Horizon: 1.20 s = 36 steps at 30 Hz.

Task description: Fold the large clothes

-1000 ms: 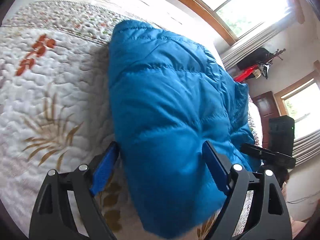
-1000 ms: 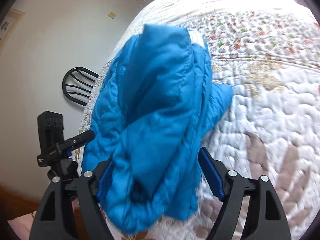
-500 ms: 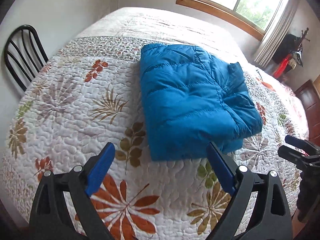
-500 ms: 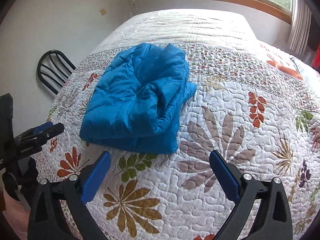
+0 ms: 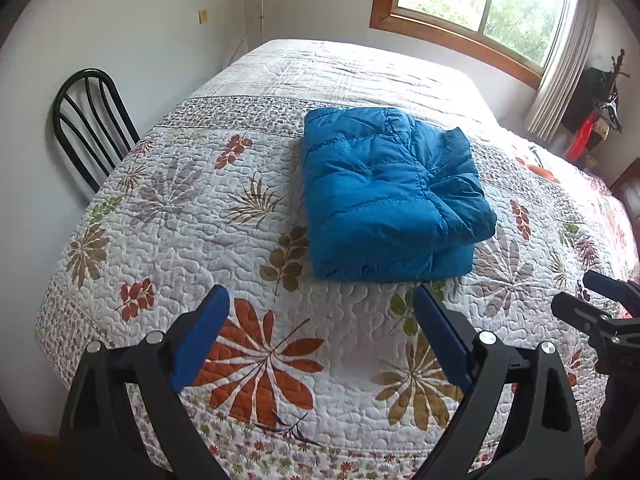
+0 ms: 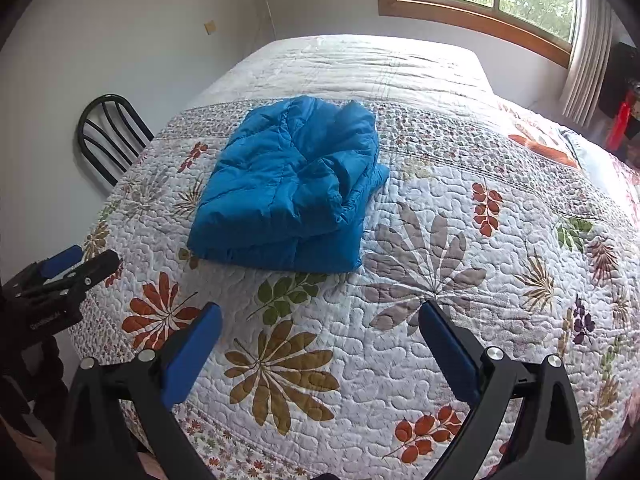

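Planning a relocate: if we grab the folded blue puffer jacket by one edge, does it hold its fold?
Probably not: the blue puffer jacket is soft quilted layers, loosely stacked, so it would likely flop open. Its puffy fill suggests it is light for its bulk. The smooth shell may slip on the quilt if pushed.

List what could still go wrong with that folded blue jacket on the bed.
1. The blue jacket is puffy, and its top layer bulges loose on the right side; it may spring open.
2. A flap pokes out past the fold on the quilt, so the stack could slump that way.
3. Both the left tongs and the right tongs are open and off it, so nothing holds the fold.
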{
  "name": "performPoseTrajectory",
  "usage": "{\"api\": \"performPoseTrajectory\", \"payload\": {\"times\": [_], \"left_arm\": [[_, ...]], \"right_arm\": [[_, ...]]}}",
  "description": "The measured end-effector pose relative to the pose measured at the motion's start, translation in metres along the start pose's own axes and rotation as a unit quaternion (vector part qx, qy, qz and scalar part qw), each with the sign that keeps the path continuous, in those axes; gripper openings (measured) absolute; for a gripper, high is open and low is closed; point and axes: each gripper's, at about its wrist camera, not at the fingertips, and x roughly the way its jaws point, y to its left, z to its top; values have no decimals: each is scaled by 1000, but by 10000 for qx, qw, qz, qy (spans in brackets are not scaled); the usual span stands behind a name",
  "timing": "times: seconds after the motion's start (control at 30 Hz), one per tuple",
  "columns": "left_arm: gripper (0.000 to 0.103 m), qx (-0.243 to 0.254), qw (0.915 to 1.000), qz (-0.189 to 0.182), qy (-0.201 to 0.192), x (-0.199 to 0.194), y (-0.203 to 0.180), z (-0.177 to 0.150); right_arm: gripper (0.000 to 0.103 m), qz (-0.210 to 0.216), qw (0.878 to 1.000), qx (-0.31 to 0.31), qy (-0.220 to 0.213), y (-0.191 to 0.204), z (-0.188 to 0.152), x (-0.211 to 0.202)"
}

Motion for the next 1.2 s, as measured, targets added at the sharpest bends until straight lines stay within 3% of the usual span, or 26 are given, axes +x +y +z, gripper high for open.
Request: {"api": "performPoseTrajectory", "payload": {"times": [0.57, 1.2], "left_arm": [[92, 16, 9997, 181, -147, -34, -6, -19], [92, 52, 9994, 255, -208, -40, -5, -23]], "right_arm": [[99, -184, 9997, -62, -166, 8, -17, -30], [99, -236, 9995, -134, -178, 10, -20, -35]]}}
